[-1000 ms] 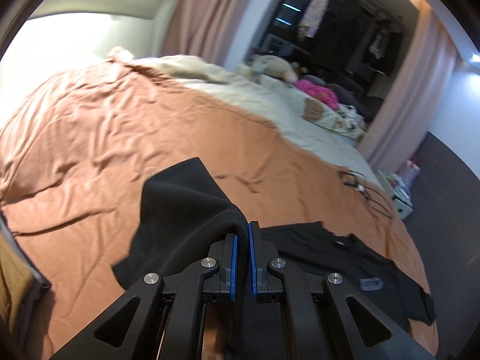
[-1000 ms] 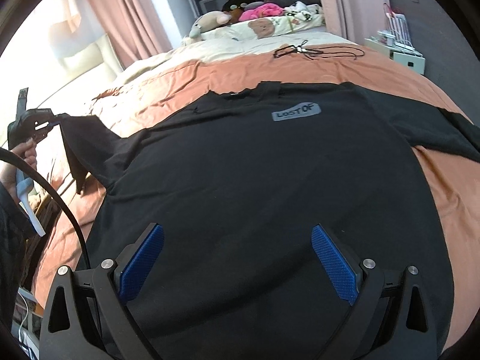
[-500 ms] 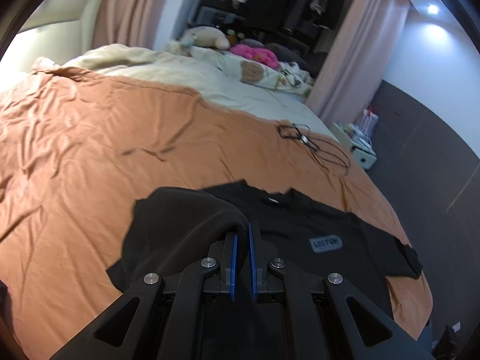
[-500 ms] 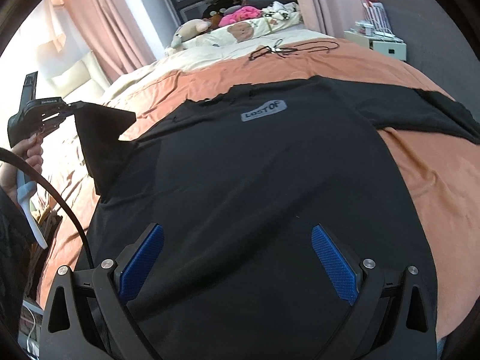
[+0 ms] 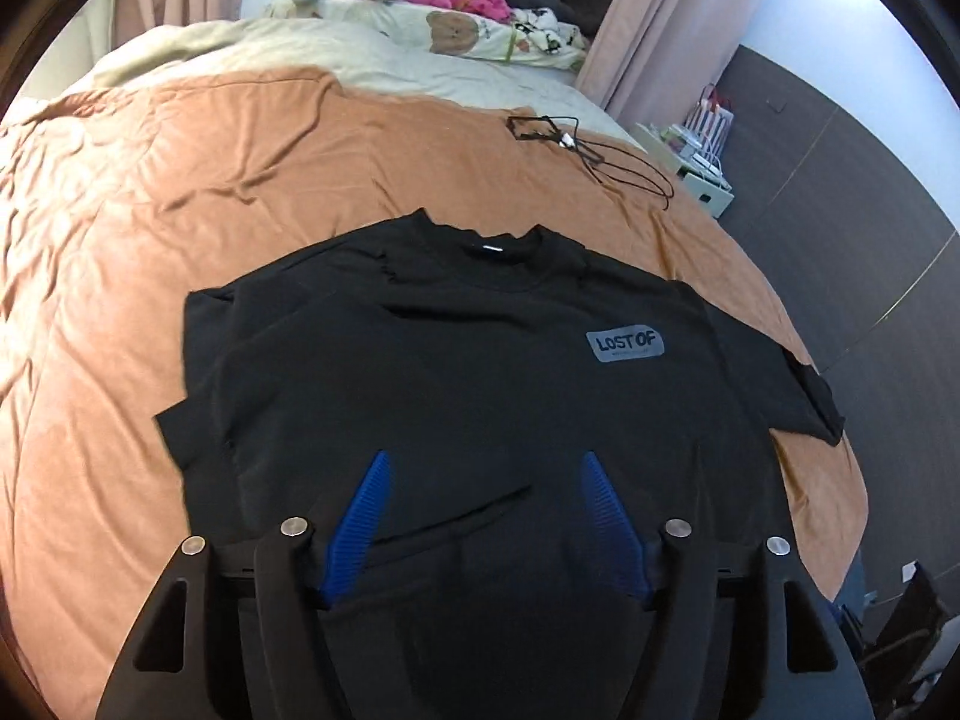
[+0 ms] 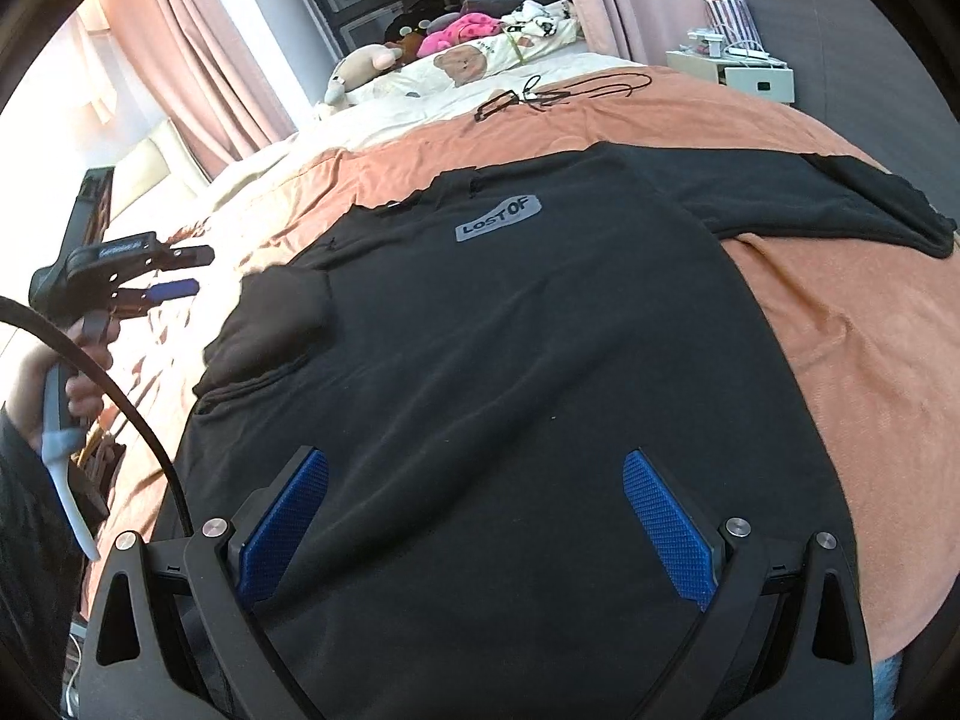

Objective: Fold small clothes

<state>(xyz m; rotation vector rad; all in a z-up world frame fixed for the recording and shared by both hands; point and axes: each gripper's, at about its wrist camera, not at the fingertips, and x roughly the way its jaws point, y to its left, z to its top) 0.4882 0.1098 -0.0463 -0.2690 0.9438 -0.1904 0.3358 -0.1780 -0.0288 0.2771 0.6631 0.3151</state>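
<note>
A black T-shirt (image 5: pixel 480 372) (image 6: pixel 540 330) with a grey "LOST OF" patch (image 5: pixel 624 348) lies chest-up on the orange bedspread (image 5: pixel 240 180). Its left sleeve (image 6: pixel 276 324) lies folded inward on the shirt's body. The right sleeve (image 6: pixel 870 204) is spread out flat. My left gripper (image 5: pixel 486 462) (image 6: pixel 201 270) hovers over the shirt's left side; its jaws are opening, and no cloth is between them. My right gripper (image 6: pixel 474 462) stands open above the lower part of the shirt, holding nothing.
A black cable with a small frame (image 5: pixel 576 144) lies on the bedspread beyond the collar. Pillows and plush toys (image 5: pixel 456 24) fill the head of the bed. A white nightstand (image 5: pixel 708 186) stands on the right. A hand (image 6: pixel 66 372) holds the left gripper's handle.
The left gripper, shut on the sleeve, swung it over the shirt's body, then its jaws parted and the sleeve dropped flat. The right gripper shifted slightly and stayed open.
</note>
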